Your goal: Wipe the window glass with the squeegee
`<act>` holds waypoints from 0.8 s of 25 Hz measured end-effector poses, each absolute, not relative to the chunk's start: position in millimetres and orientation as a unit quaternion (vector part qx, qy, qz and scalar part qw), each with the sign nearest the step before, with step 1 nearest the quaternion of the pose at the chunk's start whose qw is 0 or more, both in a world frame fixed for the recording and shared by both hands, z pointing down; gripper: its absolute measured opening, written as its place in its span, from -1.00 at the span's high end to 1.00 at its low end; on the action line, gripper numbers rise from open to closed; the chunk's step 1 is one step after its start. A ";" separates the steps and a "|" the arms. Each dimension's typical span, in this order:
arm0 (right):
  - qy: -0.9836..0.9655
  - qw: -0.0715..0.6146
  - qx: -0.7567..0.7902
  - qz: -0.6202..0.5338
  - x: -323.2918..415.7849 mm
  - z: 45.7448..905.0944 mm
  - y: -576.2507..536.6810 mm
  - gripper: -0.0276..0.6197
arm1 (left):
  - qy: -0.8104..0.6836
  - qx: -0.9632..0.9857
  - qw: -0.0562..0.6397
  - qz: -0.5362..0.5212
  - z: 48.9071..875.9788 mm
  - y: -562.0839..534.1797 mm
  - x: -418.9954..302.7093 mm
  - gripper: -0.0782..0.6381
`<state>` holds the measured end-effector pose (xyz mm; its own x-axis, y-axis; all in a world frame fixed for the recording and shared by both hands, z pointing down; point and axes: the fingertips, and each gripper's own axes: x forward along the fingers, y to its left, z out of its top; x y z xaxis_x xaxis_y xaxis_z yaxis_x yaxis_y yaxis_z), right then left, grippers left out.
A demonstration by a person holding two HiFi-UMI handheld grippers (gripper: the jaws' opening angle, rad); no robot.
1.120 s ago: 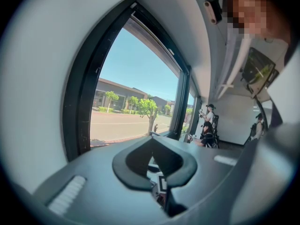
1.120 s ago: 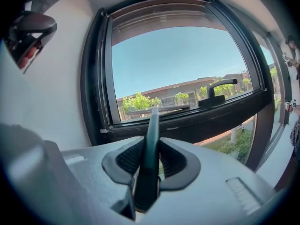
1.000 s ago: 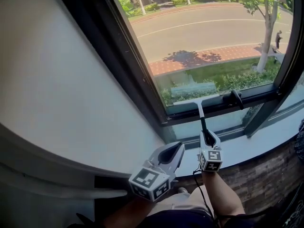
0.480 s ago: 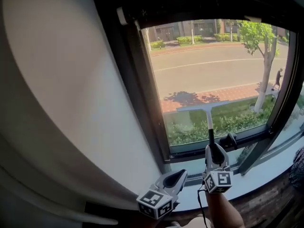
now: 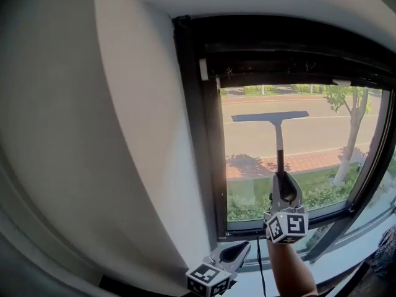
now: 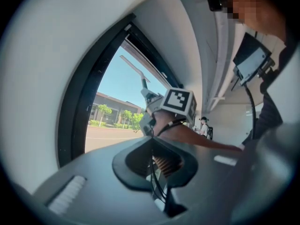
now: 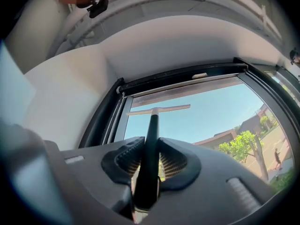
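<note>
Standing near glass (image 5: 322, 144) top, squeegee (image 5: 270, 117) is clamped by right gripper (image 5: 283, 181); left gripper (image 5: 241, 247) clenched

Head view: my left gripper (image 5: 246, 246) sits at the btm edge, its marker cube (image 5: 210, 281) partly cut off. The right forearm (image 5: 288, 271) runs out of frame there too. The squeegee (image 5: 276, 125) handle's lower end is buried in the right gripper (image 5: 282, 177); I can't see the butt. The window frame (image 5: 198, 135) is clipped at the right edge, and its top bar hides part of the crown of the tree (image 5: 352, 135).

Left gripper view: the handle drops behind the right gripper's cube (image 6: 178, 102). A person (image 6: 204, 124) in the bkgd is too small for detail.

Right gripper view: the blade (image 7: 159, 109) is prob. on the glass (image 7: 201, 121), but contact isn't clear. A tiny figure (image 7: 276, 157) outside, no detail.
</note>
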<state>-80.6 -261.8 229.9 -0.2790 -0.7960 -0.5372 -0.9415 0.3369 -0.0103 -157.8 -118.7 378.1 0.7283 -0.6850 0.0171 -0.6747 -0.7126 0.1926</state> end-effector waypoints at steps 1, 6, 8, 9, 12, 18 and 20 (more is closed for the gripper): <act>0.782 0.239 -0.552 0.163 -82.2 218.1 -265.2 0.61 | -0.368 0.925 0.088 -0.028 375.7 -120.5 -157.7 0.77; 0.782 0.255 -0.540 0.176 -96.5 178.6 -284.9 0.61 | -0.372 0.926 0.064 -0.021 367.3 -123.5 -154.1 0.77; 0.780 0.258 -0.539 0.187 -102.0 164.2 -289.6 0.61 | -0.369 0.927 0.060 -0.016 363.0 -124.7 -151.9 0.77; 0.778 0.259 -0.539 0.192 -103.9 156.8 -291.3 0.61 | -0.368 0.928 0.055 -0.016 360.3 -125.4 -151.3 0.77; 0.773 0.255 -0.544 0.206 -107.8 142.9 -296.5 0.61 | -0.369 0.928 0.048 -0.021 352.9 -127.8 -153.0 0.77; 0.776 0.240 -0.550 0.197 -111.8 155.5 -307.5 0.61 | -0.370 0.928 0.042 -0.023 347.9 -128.7 -161.1 0.77; 0.779 0.234 -0.552 0.187 -112.6 166.4 -310.7 0.61 | -0.368 0.929 0.039 -0.020 348.6 -128.2 -161.0 0.77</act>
<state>-112.6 -310.7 166.4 -0.2820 -0.7714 -0.5704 -0.9463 0.3217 0.0328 -161.0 -128.2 348.6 0.7289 -0.6846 -0.0077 -0.6815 -0.7266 0.0874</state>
